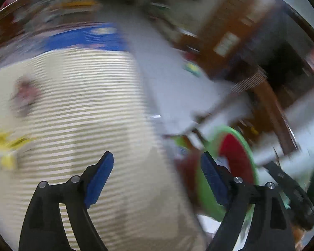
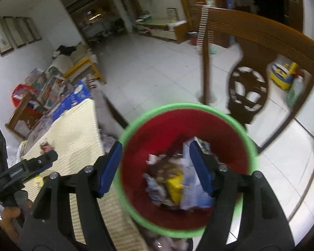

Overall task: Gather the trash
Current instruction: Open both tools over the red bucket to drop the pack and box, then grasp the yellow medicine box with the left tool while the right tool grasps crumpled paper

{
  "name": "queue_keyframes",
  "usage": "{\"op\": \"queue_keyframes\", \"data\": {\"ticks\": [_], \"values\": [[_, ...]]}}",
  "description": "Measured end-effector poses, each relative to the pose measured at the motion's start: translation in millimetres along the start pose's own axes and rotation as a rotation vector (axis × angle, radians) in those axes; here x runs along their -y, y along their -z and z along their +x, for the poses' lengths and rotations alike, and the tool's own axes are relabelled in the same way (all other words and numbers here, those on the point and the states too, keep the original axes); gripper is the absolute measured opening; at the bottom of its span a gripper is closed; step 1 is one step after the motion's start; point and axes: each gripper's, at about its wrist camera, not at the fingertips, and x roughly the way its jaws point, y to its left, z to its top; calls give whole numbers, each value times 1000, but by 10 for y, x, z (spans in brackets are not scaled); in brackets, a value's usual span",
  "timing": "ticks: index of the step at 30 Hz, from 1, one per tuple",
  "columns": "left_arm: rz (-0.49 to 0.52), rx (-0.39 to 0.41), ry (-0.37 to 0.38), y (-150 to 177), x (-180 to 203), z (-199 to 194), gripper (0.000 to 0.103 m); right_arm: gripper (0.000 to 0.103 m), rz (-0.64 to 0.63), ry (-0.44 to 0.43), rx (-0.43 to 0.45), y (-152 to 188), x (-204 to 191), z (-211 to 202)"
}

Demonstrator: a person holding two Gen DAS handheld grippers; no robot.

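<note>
A red bin with a green rim [image 2: 224, 115] stands beside the table and holds several pieces of crumpled trash [image 2: 178, 184]. My right gripper [image 2: 157, 167] is open and empty right above the bin's mouth. In the blurred left wrist view my left gripper [image 1: 157, 173] is open and empty over the striped cream tablecloth [image 1: 83, 104], with the bin [image 1: 234, 156] at its right. A yellow wrapper [image 1: 2, 144] lies at the cloth's left edge and a reddish scrap [image 1: 25, 96] lies farther back. The left gripper also shows in the right wrist view [image 2: 50, 156], over the cloth near a small reddish scrap [image 2: 45, 146].
A dark wooden chair [image 2: 247, 62] stands behind the bin. A blue box [image 2: 73, 100] and stacked books [image 2: 48, 87] sit at the table's far end. White tiled floor [image 2: 157, 69] stretches beyond. A yellow and blue toy [image 2: 282, 75] sits behind the chair.
</note>
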Motion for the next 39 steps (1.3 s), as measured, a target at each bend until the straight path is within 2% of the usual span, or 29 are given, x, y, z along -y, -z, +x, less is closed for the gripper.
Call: {"op": "queue_keyframes", "data": {"ticks": [3,6,10,12,14,19,20,23,27,30,31,33,34,36,38,39], "values": [[-37,32,-162,-20,-603,-193,81,67,-69,-72,-36,-29,-442,220],[35,19,-217,-34,-988,-349,91,70,-128,-154,-93,-6,-882,449],[270,-37,-329,-5,-1353,-513,95,76,-212,-293,-214,34,-1623,852],[378,-64,-356,-16,-1455,-522,95,78,-230,-354,-275,37,-2000,1072],[544,-96,-401,-27,-1492,-440,95,78,-236,-399,-313,31,-2300,1243],[972,-139,-479,170,-1467,-198,95,78,-294,-432,-376,23,-3069,1672],[1009,-150,-471,173,-1460,-154,95,78,-303,-431,-388,41,-3178,1735],[1056,-179,-404,125,-1457,-38,95,79,-359,-398,-415,102,-3471,1947],[1036,-186,-331,-33,-1461,40,94,79,-426,-337,-466,227,-3747,2239],[1009,-207,-278,-102,-1503,78,81,79,-451,-315,-490,290,-3837,2399],[1000,-212,-270,-114,-1513,89,73,79,-461,-311,-495,307,-3862,2432],[989,-197,-263,-148,-1523,81,73,79,-510,-283,-498,363,-3961,2517],[974,-190,-253,-169,-1533,61,72,76,-532,-267,-496,382,-3981,2538],[936,-168,-243,-236,-1550,10,66,60,-574,-232,-492,434,-4037,2595],[888,-151,-234,-355,-1602,-7,56,33,-571,-239,-485,435,-4030,2591],[866,-146,-229,-377,-1624,-1,55,30,-572,-242,-476,426,-4032,2574]]}}
